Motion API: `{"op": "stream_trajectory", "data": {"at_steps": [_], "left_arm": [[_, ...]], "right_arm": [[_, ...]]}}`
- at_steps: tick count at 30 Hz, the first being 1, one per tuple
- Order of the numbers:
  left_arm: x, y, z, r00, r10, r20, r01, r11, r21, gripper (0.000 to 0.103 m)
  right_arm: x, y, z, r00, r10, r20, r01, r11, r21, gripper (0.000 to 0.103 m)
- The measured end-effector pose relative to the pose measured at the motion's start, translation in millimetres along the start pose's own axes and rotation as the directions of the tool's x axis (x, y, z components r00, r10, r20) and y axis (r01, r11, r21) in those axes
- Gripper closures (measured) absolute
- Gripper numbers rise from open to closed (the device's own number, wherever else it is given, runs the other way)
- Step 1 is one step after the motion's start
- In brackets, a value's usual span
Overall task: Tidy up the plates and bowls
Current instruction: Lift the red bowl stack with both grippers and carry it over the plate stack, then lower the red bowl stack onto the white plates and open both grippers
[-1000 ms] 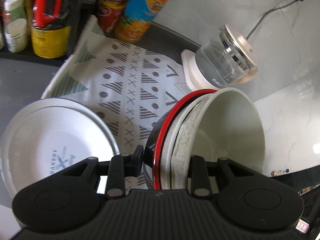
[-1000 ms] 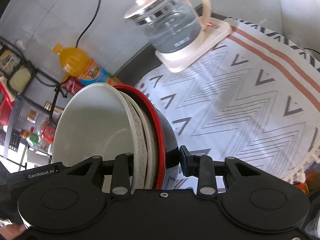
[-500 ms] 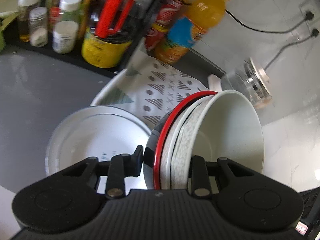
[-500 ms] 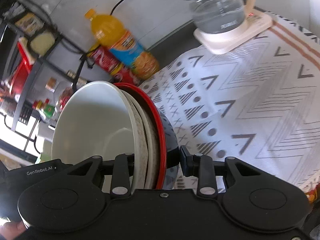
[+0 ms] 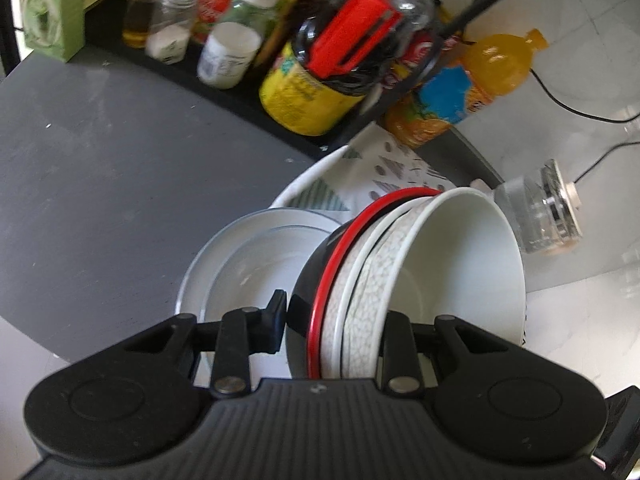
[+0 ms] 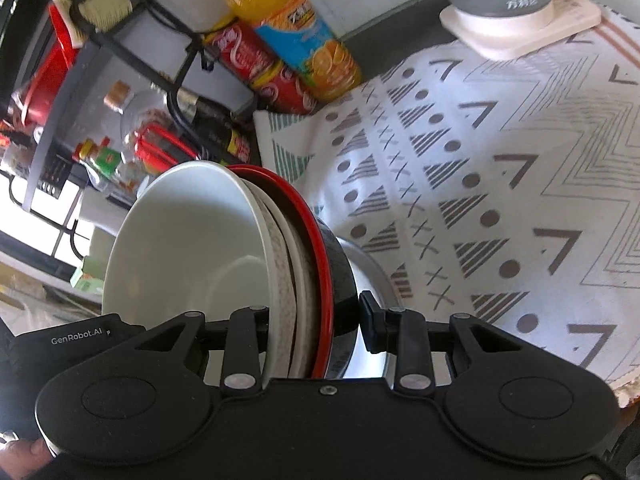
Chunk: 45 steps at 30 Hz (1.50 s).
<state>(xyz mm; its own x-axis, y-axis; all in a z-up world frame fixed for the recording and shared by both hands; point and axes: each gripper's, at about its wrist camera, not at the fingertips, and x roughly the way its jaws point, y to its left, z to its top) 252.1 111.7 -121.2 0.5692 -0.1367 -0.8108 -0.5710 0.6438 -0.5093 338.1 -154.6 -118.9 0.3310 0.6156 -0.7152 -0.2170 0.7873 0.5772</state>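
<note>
A nested stack of bowls [image 5: 400, 272] is held up between both grippers: a white bowl inside, a speckled one, then a black bowl with a red rim outside. My left gripper [image 5: 336, 320] is shut on one side of the stack. My right gripper [image 6: 312, 320] is shut on the opposite side of the same stack [image 6: 224, 248]. Below the stack, a pile of white plates [image 5: 248, 256] lies on the dark counter; its rim also shows in the right wrist view [image 6: 372, 276].
A patterned white cloth [image 6: 500, 168] covers the counter to the right. A glass kettle on a white base [image 6: 516, 8] stands at the back. An orange juice bottle [image 5: 472, 88], red cans [image 6: 260, 68] and a black rack of jars [image 5: 224, 40] stand behind the plates.
Both grippers have carried the bowl stack left, off the patterned cloth, to above the white plates by the rack. The grip on the stack is unchanged.
</note>
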Motion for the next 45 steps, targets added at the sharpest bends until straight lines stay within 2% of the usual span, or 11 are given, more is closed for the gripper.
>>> {"op": "stream_trajectory", "data": {"at_steps": [17,26,29,37,39,41,43,45], "left_arm": [[29,30,0,0.997,0.046,-0.055,-0.049,0.998,-0.045,0.075],[36,33,3,0.997,0.065,-0.049,-0.067,0.997,-0.041,0.075],[37,37,4,0.997,0.059,-0.049,-0.062,0.996,-0.066,0.075],[40,34,5,0.996,0.073,-0.06,-0.076,0.996,-0.05,0.074],[38,29,5,0.994,0.093,-0.06,-0.095,0.995,-0.037,0.071],[32,24,6,0.991,0.126,-0.047,-0.127,0.992,-0.009,0.067],[24,19,6,0.992,0.123,-0.027,-0.122,0.992,0.013,0.055],[16,14,6,0.993,0.114,-0.007,-0.114,0.993,0.022,0.045]], "right_arm": [[38,-7,-10,0.996,-0.028,-0.088,0.029,1.0,0.006,0.071],[48,-4,-9,0.994,-0.034,-0.106,0.035,0.999,0.002,0.071],[49,0,-7,0.994,-0.04,-0.105,0.039,0.999,-0.013,0.069],[49,4,-10,0.993,-0.049,-0.103,0.046,0.998,-0.031,0.063],[44,8,-11,0.994,-0.054,-0.095,0.05,0.998,-0.045,0.059],[36,11,-9,0.996,-0.048,-0.069,0.045,0.998,-0.053,0.049],[28,13,-6,0.997,-0.067,-0.033,0.065,0.996,-0.059,0.03],[19,13,-4,0.997,-0.072,-0.003,0.072,0.996,-0.06,0.026]]}}
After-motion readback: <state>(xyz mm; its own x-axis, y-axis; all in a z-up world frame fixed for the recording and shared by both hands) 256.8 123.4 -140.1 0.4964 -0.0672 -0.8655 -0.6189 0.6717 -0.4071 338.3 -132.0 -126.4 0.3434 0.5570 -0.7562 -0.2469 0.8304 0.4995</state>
